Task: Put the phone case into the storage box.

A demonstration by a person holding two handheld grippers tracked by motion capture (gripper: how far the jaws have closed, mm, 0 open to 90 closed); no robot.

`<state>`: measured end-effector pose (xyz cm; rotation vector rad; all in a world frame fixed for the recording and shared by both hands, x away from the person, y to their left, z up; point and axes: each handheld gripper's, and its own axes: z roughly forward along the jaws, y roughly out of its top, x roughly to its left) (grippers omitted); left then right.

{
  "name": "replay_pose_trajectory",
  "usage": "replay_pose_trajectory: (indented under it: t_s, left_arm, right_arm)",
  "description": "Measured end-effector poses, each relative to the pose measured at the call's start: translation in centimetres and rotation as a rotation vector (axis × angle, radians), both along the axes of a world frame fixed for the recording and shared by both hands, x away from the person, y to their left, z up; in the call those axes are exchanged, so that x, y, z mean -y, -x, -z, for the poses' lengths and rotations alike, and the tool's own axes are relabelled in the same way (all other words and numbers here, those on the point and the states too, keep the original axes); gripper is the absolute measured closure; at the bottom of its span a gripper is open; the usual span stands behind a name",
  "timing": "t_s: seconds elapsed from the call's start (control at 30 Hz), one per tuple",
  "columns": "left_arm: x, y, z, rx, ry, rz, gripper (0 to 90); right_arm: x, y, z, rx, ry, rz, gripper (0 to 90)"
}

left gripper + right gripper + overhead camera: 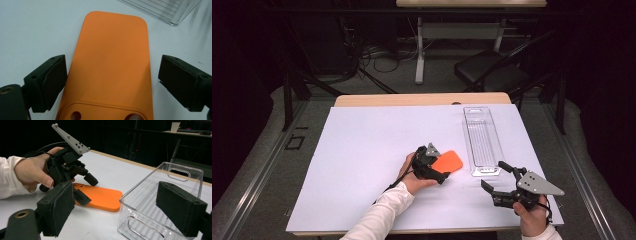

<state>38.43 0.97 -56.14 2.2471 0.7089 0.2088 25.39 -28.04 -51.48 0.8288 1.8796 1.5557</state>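
White sheet (362, 165) covers the table under a dark room, cables and a chair behind. Landmark: clear tray (482, 142), long and empty, lying lengthwise on the sheet.

Orange case (449, 162) lies flat on the sheet just beside the tray's near end, on its left, apart from it. Camera cut-outs point back toward the left hand.

Left gripper (112, 82) is down at the case, one jaw on each long edge. Jaws spread, not clamped: in the left gripper view the right pad has clear sheet between it and the edge; the left pad sits very close to the other edge, and I can't tell from this angle whether it touches. Nothing held.

Right gripper (498, 176) hovers just off the tray's near end, jaws released and empty, aimed at the tray's end wall.

Risks, my read:
- Case is thin and flat. Pads closing on its edges may ride over them and push it along the sheet instead of lifting it.
- Uneven contact, left pad first, would rotate the case toward the tray and knock the corner.
- Tray is light and unheld. A bump from the case or from the right gripper would slide it.
- A shallow edge grip could let the case swing and drop on the lift.
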Motion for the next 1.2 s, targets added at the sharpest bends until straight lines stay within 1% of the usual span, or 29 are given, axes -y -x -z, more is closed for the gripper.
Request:
replay_pose_trajectory:
  t_s: [0.1, 0.13, 0.17, 0.2, 0.27, 0.37, 0.43, 0.53, 0.87, 1.1, 1.2]
  left_arm:
    - [0.0, -0.04, 0.02, -0.002, -0.008, 0.005, 9.5]
    - [0.05, -0.05, 0.13, -0.003, -0.02, 0.001, 10.1]
    - [0.05, -0.05, 0.13, -0.003, -0.02, 0.001, 10.1]
    - [0.08, -0.09, 0.23, -0.006, -0.033, 0.005, 10.1]
    - [0.17, -0.09, 0.36, -0.003, -0.04, 0.0, 10.1]
    - [0.26, -0.12, 0.41, -0.008, -0.04, -0.001, 10.1]
    - [0.33, -0.15, 0.4, 0.0, -0.048, -0.002, 10.1]
    - [0.4, -0.13, 0.37, 0.001, -0.057, -0.001, 11.1]
    - [0.46, -0.13, 0.34, 0.005, -0.061, -0.004, 12.7]
    - [0.54, -0.15, 0.19, 0.002, -0.072, -0.001, 13.6]
    - [0.64, -0.24, 0.07, -0.013, -0.081, 0.0, 13.7]
  right_arm:
    - [-0.01, 0.0, 0.0, 0.002, 0.002, 0.0, 14.2]
    - [-0.02, 0.0, 0.01, 0.001, 0.002, 0.0, 14.2]
    - [-0.02, 0.0, 0.01, 0.0, 0.002, 0.0, 14.2]
    - [-0.01, 0.0, 0.01, -0.001, 0.002, -0.001, 14.2]
    - [0.0, 0.01, 0.01, 0.0, 0.001, -0.001, 14.1]
    - [0.0, -0.01, 0.02, -0.001, 0.001, -0.001, 14.2]
    - [-0.01, -0.01, 0.02, -0.002, 0.001, -0.001, 14.1]
    - [-0.01, 0.0, 0.02, -0.002, 0.002, -0.002, 14.2]
    - [-0.05, -0.02, 0.06, -0.007, 0.0, -0.004, 14.1]
    - [-0.06, -0.02, 0.07, -0.009, 0.001, -0.006, 14.1]
    - [-0.05, -0.04, 0.07, -0.01, 0.001, -0.009, 14.2]
